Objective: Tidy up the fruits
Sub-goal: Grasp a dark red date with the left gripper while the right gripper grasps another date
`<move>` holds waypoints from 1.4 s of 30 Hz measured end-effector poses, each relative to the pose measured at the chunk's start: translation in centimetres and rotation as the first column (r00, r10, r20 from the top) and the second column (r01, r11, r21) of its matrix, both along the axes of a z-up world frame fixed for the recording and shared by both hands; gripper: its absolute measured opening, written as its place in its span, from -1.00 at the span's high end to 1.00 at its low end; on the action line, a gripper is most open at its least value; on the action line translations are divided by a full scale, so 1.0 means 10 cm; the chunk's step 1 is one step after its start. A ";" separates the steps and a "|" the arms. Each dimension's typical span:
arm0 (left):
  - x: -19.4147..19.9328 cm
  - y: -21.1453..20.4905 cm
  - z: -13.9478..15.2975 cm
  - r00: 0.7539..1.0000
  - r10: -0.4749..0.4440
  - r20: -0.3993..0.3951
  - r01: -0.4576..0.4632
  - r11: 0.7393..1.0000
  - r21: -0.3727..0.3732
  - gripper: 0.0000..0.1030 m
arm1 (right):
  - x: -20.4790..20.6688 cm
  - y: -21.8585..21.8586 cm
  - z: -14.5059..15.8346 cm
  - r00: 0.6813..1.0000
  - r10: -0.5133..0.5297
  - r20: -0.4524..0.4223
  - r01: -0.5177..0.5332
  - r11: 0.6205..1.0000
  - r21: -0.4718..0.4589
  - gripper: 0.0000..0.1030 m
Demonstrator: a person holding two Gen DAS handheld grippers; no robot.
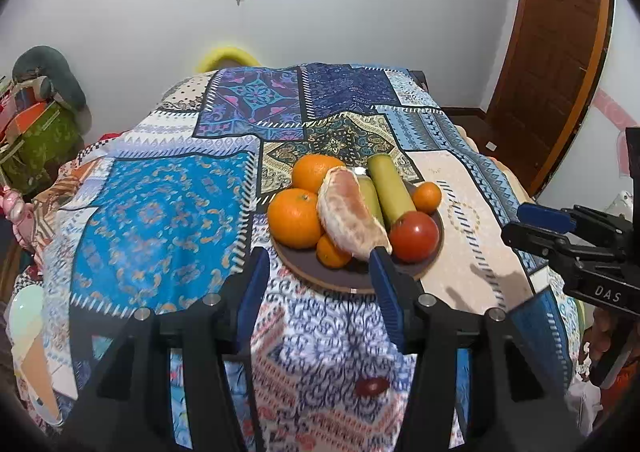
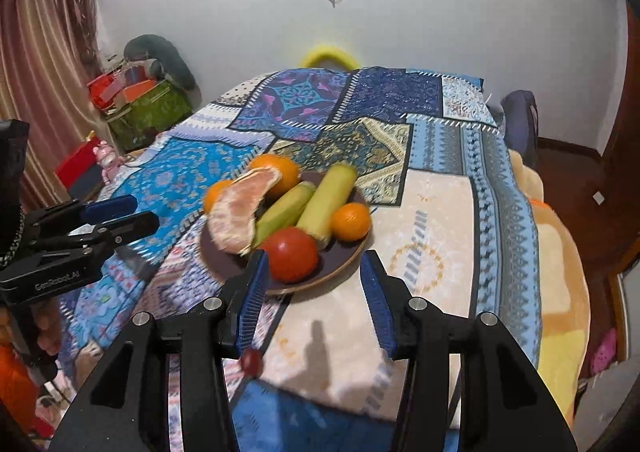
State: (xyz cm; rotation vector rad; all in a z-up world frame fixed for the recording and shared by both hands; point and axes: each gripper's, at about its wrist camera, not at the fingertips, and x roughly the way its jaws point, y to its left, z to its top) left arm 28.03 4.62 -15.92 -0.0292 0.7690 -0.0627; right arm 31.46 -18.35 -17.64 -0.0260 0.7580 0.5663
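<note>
A dark round plate [image 1: 352, 279] [image 2: 344, 258] sits on the patchwork cloth and holds several oranges [image 1: 294, 217] [image 2: 351, 221], two green corn cobs [image 1: 390, 188] [image 2: 330, 201], a peeled pomelo wedge [image 1: 350, 210] [image 2: 240, 208] and a red tomato [image 1: 414, 236] [image 2: 291, 254]. A small dark red fruit [image 1: 372, 386] [image 2: 251, 362] lies on the cloth in front of the plate. My left gripper [image 1: 320, 264] is open and empty just short of the plate's near rim. My right gripper [image 2: 314, 272] is open and empty, its jaws either side of the near rim by the tomato.
The cloth-covered table [image 1: 160, 212] drops off at its left, right and near edges. A green box of clutter [image 2: 148, 108] stands at the left by the wall. A wooden door [image 1: 548, 52] is at the right. Each gripper shows at the side of the other's view [image 1: 568, 236] [image 2: 80, 228].
</note>
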 end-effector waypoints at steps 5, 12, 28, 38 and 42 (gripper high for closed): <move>-0.24 0.06 -0.01 1.000 -0.004 -0.022 0.003 1.000 -0.019 -0.15 | -0.23 0.02 0.00 1.000 0.007 -0.014 -0.007 1.000 -0.001 0.15; -0.48 0.02 -0.22 0.996 -0.046 -0.079 0.045 0.999 -0.011 -0.16 | -0.49 0.10 0.00 0.999 0.044 -0.013 -0.045 0.999 -0.028 0.15; -0.44 -0.27 -0.86 0.965 -0.141 -0.221 0.132 0.990 -0.052 0.11 | -0.52 0.37 -0.48 0.986 0.114 -0.121 -0.123 0.989 -0.077 0.23; -0.34 -0.28 -1.03 0.957 -0.154 -0.245 0.133 0.986 -0.098 0.41 | -0.40 0.50 -0.75 0.975 0.133 -0.179 -0.152 0.984 -0.097 0.46; -0.33 -0.30 -1.04 0.960 -0.152 -0.235 0.134 0.987 -0.092 0.44 | -0.36 0.51 -0.80 0.976 0.122 -0.178 -0.143 0.984 -0.110 0.50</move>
